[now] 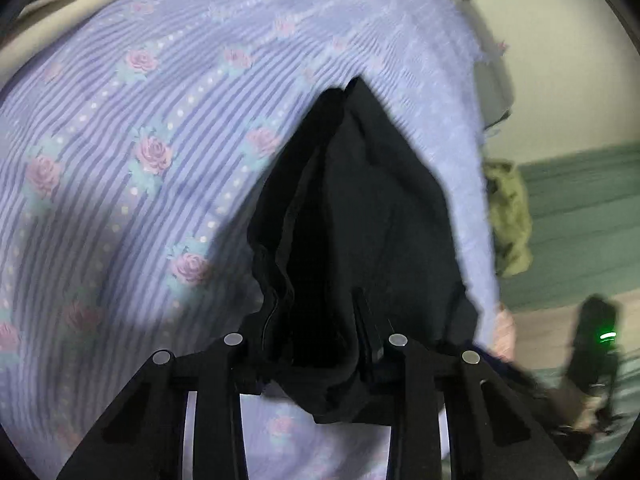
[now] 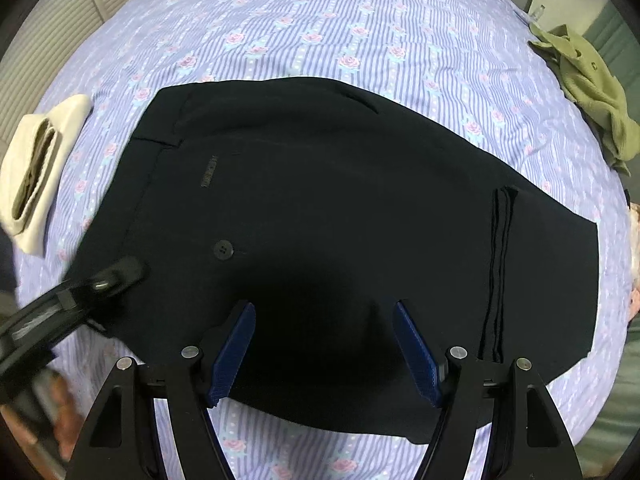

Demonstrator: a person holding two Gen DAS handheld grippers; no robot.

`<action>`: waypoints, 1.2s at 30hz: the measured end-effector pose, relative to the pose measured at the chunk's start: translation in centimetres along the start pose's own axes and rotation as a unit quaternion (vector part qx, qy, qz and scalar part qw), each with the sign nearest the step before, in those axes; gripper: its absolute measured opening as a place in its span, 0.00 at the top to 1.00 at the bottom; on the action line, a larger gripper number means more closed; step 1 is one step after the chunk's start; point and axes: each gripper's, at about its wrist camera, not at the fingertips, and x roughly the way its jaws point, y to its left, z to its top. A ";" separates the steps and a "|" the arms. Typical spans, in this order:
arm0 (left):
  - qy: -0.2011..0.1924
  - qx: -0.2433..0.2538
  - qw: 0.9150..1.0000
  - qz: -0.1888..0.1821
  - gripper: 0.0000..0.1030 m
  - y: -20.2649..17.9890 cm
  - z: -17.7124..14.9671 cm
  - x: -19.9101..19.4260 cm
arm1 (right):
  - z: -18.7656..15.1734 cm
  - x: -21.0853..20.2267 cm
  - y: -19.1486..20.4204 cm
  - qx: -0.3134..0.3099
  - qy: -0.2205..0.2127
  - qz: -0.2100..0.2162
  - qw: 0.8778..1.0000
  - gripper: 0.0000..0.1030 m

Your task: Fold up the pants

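One pair of black pants (image 2: 340,208) lies folded across a bed (image 2: 320,32) covered in a lilac striped sheet printed with roses. One button (image 2: 223,249) and one small label (image 2: 208,171) show near the waistband, and stacked leg hems (image 2: 502,264) lie on top toward the right.

The left gripper (image 1: 316,332) is clamped on an edge of the pants at the waistband end, the dark fabric bunched between its fingers and lifted off the sheet. From the right wrist view the same gripper (image 2: 120,276) appears blurred at the pants' left edge, with a hand (image 2: 60,400) cut off at the frame's corner.

The right gripper (image 2: 324,348) hovers above the near edge of the pants, its two blue-padded fingers (image 2: 236,352) spread wide and holding nothing.

Two other garments rest on the bed: one folded cream piece (image 2: 40,168) to the left and one crumpled olive piece (image 2: 588,92) at the far right, both apart from the pants.

In the left wrist view the pads are hidden by cloth, the scene is motion-blurred, and a dark device with a green light (image 1: 600,336) at the right edge is hard to make out.
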 end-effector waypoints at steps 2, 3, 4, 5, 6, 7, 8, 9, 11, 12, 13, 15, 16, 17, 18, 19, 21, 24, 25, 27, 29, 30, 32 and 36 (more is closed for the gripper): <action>-0.004 -0.031 0.999 0.008 0.68 0.6 0.4 0.8 | 0.0 0.1 -0.1 -0.001 0.002 0.002 1.000 0.30; 0.002 -0.043 0.999 0.019 0.64 1.3 0.6 1.4 | -0.1 0.2 -0.2 0.000 0.004 0.001 1.000 0.30; 0.014 -0.058 0.997 0.041 0.62 2.0 0.9 2.8 | -0.1 0.3 -0.3 0.001 0.004 0.001 1.000 0.30; 0.017 -0.065 0.997 0.047 0.61 2.3 1.0 3.5 | -0.2 0.3 -0.3 0.001 0.003 0.000 1.000 0.30; 0.016 -0.074 0.996 0.047 0.58 2.7 0.9 3.9 | -0.2 0.3 -0.5 0.000 0.002 -0.002 1.000 0.30; 0.012 -0.081 0.996 0.045 0.58 2.8 0.9 4.1 | -0.3 0.2 -0.5 0.000 0.001 -0.003 1.000 0.30; 0.010 -0.084 0.995 0.050 0.58 2.6 0.9 4.1 | -0.4 0.2 -0.7 0.001 -0.001 -0.004 1.000 0.30; 0.009 -0.082 0.995 0.054 0.62 2.7 0.8 4.0 | -0.5 0.0 -0.9 0.002 -0.004 -0.003 1.000 0.30; 0.010 -0.066 0.995 0.072 0.71 1.8 0.5 3.5 | -0.7 -0.3 -1.2 0.006 -0.007 -0.003 1.000 0.30; 0.008 -0.059 0.995 0.076 0.74 1.3 0.4 3.3 | -0.8 -0.5 -1.5 0.008 -0.009 -0.002 1.000 0.30; 0.001 -0.041 0.996 0.083 0.76 0.3 0.2 2.4 | -0.9 -0.8 -1.7 0.009 -0.012 0.001 1.000 0.30; -0.015 -0.006 0.996 0.089 0.80 -1.8 -0.2 0.9 | -1.2 -1.5 -2.3 0.010 -0.020 0.007 1.000 0.30; -0.030 0.028 0.995 0.096 0.80 -4.0 -0.6 -0.3 | -1.5 -2.0 -2.7 0.010 -0.026 0.010 1.000 0.31; -0.038 0.046 0.993 0.099 0.81 -5.0 -0.8 -1.0 | -1.6 -2.4 -3.1 0.009 -0.031 0.014 0.999 0.31; -0.053 0.082 0.989 0.108 0.82 -7.5 -1.3 -2.0 | -1.9 -3.2 -3.7 0.010 -0.038 0.019 0.999 0.31; -0.064 0.106 0.986 0.114 0.82 -9.1 -1.6 -2.6 | -2.1 -3.4 -3.9 0.012 -0.044 0.022 0.999 0.31; -0.086 0.167 0.974 0.129 0.82 -12.9 -2.6 -3.6 | -2.6 -4.7 -5.1 0.016 -0.059 0.031 0.998 0.31; -0.117 0.259 0.949 0.140 0.83 -19.5 -5.0 -4.6 | -3.4 -6.9 -7.7 0.030 -0.084 0.039 0.995 0.31; -0.124 0.275 0.944 0.136 0.83 -21.1 -5.7 -4.8 | -3.8 -7.8 -9.1 0.038 -0.094 0.042 0.994 0.31; -0.138 0.310 0.933 0.120 0.83 -24.9 -7.5 -4.9 | -4.7 -9.2 -11.6 0.055 -0.112 0.044 0.991 0.31; -0.147 0.331 0.926 0.104 0.83 -28.0 -8.7 -4.6 | -5.8 -10.7 -14.5 0.076 -0.130 0.045 0.988 0.31; -0.149 0.347 0.922 0.091 0.83 -30.2 -9.8 -4.2 | -6.3 -11.3 -16.0 0.087 -0.138 0.045 0.986 0.31; -0.150 0.367 0.915 0.079 0.83 -33.1 -11.2 -3.0 | -7.3 -12.3 -19.3 0.106 -0.151 0.046 0.982 0.31; -0.130 0.404 0.903 0.061 0.83 -39.1 -15.1 1.5 | -8.9 -13.3 -25.9 0.122 -0.169 0.033 0.977 0.31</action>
